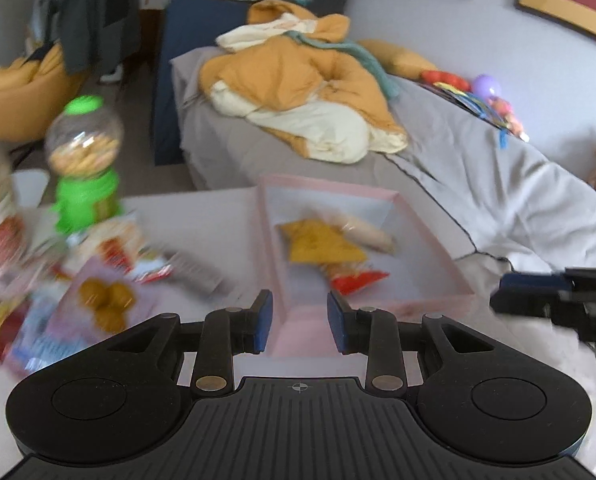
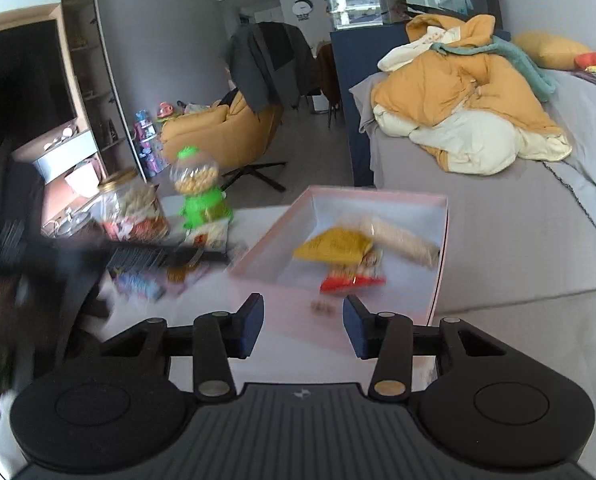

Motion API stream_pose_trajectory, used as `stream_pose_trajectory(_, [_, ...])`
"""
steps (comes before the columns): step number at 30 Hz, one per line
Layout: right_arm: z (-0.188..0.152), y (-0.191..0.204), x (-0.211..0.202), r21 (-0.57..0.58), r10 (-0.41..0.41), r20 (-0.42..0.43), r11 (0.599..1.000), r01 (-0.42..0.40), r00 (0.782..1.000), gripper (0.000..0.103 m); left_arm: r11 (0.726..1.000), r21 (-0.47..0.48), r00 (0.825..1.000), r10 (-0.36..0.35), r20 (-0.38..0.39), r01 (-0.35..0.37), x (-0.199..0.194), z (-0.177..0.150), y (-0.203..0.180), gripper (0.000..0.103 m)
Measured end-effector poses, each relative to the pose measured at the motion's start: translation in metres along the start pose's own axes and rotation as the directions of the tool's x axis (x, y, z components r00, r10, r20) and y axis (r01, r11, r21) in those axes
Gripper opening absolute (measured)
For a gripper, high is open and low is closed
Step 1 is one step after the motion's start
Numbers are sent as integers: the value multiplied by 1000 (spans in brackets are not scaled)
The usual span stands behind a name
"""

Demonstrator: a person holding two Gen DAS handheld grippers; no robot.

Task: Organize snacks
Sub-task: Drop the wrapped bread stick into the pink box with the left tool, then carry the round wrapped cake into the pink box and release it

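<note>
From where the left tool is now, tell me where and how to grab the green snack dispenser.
Probably grip the green snack dispenser at its narrow green base, just under the clear globe, coming in level from the near side. It stands upright; the globe looks too round and wide to pinch, and snack packets crowd its foot.

Matt pink cardboard box (image 2: 441, 240), glossy green plastic dispenser (image 1: 86, 196), soft crumpled cloth quilt (image 1: 298, 92).

pink box (image 2: 377, 200), yellow packet (image 2: 337, 245), red packet (image 2: 351, 282), green dispenser (image 2: 204, 204).
</note>
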State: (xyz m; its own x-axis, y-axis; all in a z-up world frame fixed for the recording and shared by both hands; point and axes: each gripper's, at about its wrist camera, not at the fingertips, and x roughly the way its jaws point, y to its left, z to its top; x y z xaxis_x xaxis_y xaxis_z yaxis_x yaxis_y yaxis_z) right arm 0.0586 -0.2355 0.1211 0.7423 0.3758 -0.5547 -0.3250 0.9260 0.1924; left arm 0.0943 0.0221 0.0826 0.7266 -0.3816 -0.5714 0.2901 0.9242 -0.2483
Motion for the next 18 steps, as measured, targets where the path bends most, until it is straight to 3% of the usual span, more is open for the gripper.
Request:
stream_pose_trajectory(6, [-12, -6, 8, 3, 10, -105, 1000, -10, 994, 50, 990, -113, 994, 74, -79, -82, -21, -39, 27, 34])
stream_pose_trajectory(9, [-33, -5, 14, -16, -6, -177, 1000, 3, 984, 53, 989, -107, 992, 94, -89, -103, -30, -52, 32, 34])
stream_pose_trajectory(12, [-51, 1, 20, -37, -7, -243, 999, -2, 970, 70, 986, -82, 987, 137, -80, -143, -43, -62, 32, 34])
stream_pose_trajectory(15, [-64, 12, 25, -72, -8, -285, 997, -13, 959, 71, 987, -56, 987, 145, -72, -149, -55, -72, 31, 34])
stream_pose_trajectory(18, [-74, 18, 35, -164, -92, -274, 985, 48, 957, 73, 990, -46, 988, 129, -85, -134, -60, -79, 27, 34])
